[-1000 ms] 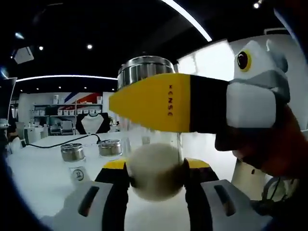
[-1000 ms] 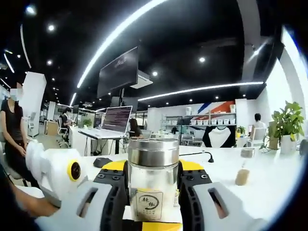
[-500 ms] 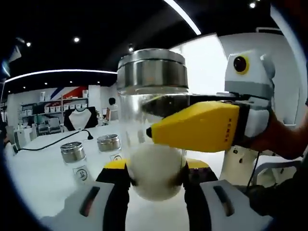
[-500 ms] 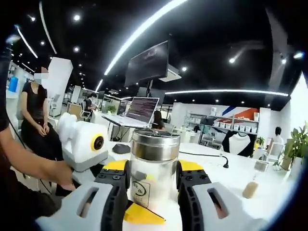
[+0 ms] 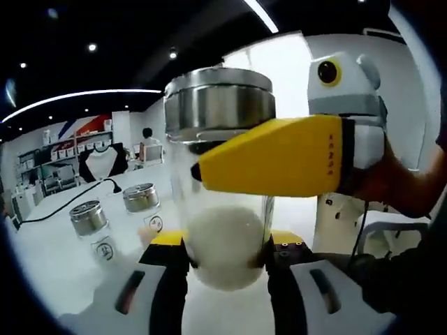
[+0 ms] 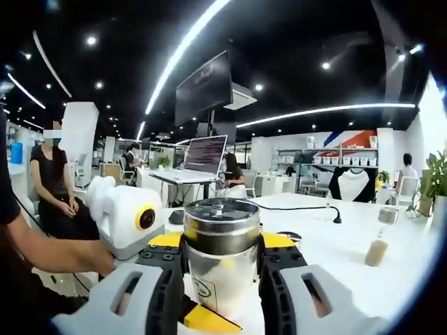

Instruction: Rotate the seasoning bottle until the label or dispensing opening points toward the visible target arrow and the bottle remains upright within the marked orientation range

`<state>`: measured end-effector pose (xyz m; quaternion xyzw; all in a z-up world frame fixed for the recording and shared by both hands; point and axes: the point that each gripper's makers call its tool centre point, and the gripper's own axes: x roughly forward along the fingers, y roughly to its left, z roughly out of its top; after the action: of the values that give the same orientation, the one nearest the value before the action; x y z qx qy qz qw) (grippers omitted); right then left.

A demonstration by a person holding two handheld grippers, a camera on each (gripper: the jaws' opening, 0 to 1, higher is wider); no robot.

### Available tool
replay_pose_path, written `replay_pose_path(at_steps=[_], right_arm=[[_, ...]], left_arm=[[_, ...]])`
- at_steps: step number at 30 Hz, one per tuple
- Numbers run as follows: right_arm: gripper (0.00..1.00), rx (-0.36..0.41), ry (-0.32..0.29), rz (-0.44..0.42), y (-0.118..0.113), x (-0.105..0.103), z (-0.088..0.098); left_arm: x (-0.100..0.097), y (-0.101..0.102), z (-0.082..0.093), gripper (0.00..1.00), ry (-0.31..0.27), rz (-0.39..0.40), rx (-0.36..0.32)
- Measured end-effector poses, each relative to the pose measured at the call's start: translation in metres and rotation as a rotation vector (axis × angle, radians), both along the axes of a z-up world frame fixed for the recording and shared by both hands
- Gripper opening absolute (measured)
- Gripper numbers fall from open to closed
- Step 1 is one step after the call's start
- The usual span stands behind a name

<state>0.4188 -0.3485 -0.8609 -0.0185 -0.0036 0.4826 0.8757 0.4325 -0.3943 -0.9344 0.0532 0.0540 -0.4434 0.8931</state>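
Currently both grippers clamp one upright bottle (image 6: 222, 262).

Right gripper (image 6: 222, 283): in the right gripper view its jaws close on the glass body just below the steel lid (image 6: 221, 227), one jaw on each side, with the label (image 6: 204, 288) facing the camera, low between them. Left gripper (image 5: 225, 259): in the left gripper view its jaws close on the bottle's (image 5: 220, 181) lower body, where pale seasoning (image 5: 225, 246) fills the base. The right gripper's yellow jaw (image 5: 269, 164) crosses that view from the right, lying against the glass under the lid (image 5: 219, 103). The left gripper's white body (image 6: 126, 216) sits left of the bottle in the right gripper view, held by a hand (image 6: 105, 259). Two more steel-lidded bottles (image 5: 115, 216) stand well apart on the white table (image 5: 49, 241). A small brown-filled bottle (image 6: 379, 244) stands far right.
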Motion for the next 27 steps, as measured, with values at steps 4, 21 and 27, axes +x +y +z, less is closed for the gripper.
replay_pose_path(at_steps=[4, 21, 27], right_arm=[[0.37, 0.041, 0.022, -0.007, -0.003, 0.006, 0.002], [0.37, 0.057, 0.048, -0.090, -0.030, 0.037, 0.009], [0.37, 0.045, 0.043, -0.130, -0.043, 0.052, 0.005]], left_arm=[[0.001, 0.000, 0.003, 0.45, 0.034, 0.030, -0.059], [-0.006, 0.041, 0.015, 0.61, -0.037, 0.194, -0.122], [-0.008, 0.063, 0.009, 0.74, -0.047, 0.253, -0.102]])
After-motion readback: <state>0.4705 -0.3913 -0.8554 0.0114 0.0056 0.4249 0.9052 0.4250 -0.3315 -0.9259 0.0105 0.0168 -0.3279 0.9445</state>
